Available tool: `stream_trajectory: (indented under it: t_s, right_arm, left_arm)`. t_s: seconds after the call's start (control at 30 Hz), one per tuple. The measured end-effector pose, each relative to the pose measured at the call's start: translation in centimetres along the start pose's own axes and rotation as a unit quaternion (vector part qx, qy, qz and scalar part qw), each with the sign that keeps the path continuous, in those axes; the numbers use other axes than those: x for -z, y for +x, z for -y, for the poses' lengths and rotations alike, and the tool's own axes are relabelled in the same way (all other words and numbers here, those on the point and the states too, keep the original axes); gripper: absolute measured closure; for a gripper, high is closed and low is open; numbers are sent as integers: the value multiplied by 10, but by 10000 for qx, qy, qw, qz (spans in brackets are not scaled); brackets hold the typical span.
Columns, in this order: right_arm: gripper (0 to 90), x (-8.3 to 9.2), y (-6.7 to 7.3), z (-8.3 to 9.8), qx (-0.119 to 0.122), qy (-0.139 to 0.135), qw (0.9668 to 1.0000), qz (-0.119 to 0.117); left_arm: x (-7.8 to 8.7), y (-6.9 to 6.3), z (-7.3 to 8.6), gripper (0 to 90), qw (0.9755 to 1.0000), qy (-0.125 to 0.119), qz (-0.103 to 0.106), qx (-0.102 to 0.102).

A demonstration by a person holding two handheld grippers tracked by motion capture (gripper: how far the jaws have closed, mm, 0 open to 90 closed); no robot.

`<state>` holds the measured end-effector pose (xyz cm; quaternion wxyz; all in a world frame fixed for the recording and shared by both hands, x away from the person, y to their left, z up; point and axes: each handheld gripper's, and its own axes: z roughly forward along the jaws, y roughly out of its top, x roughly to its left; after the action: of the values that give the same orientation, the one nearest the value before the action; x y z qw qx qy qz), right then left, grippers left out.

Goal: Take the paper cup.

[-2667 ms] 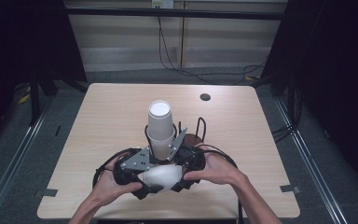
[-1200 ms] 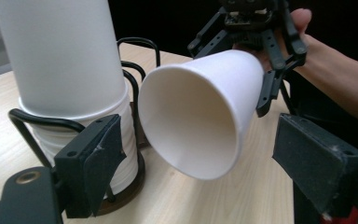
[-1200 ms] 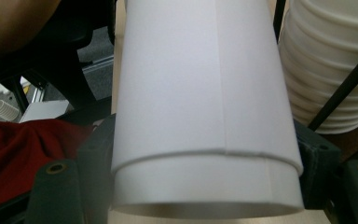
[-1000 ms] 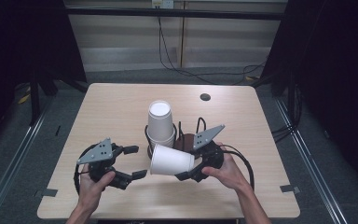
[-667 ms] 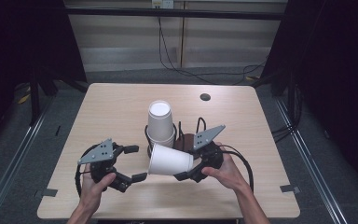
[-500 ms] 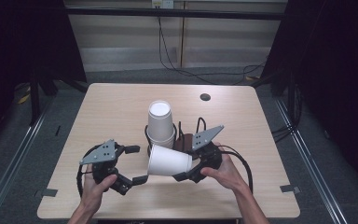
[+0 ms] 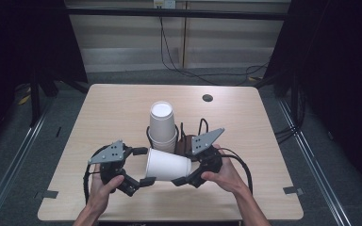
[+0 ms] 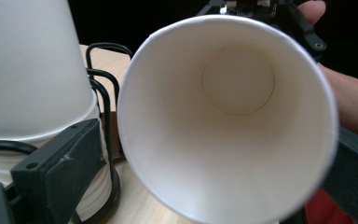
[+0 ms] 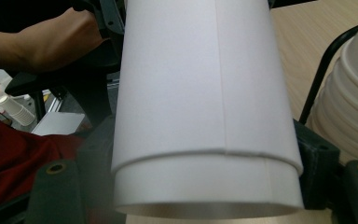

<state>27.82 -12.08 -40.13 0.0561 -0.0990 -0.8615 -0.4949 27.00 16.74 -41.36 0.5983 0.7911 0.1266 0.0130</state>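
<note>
Paper cup (image 7: pixel 167 165) lying on its side above the near part of the table (image 7: pixel 99 113), just in front of the stack of cups (image 7: pixel 162 125), base toward the right gripper (image 7: pixel 181 172), mouth toward the left gripper (image 7: pixel 141 167). Clamped at the base end between the right jaws, pads pressing both sides of the wall in the right gripper view. Left jaws spread wide, just opened, flanking the rim without touching it. Behind the cup, stack standing upright in a black wire holder (image 7: pixel 185 134). Farther back, beyond the stack, small dark hole (image 7: pixel 207 98) near the far edge.
</note>
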Motion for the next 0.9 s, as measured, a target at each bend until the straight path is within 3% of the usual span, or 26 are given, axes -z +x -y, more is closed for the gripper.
stream_trajectory:
  t_s: [0.33, 0.43, 0.9]
  right_arm:
    - [259, -5, 1, -1, 49, 71, 10000, -36]
    - [259, -6, 1, -1, 48, 73, 10000, -41]
    - [260, -5, -1, 1, 28, 26, 9999, -169]
  left_arm:
    - [-13, -1, 0, 2, 9997, 142, 173, 66]
    - [-15, -3, 0, 37, 9997, 110, 204, 52]
    - [-14, -3, -1, 76, 9995, 121, 292, 85]
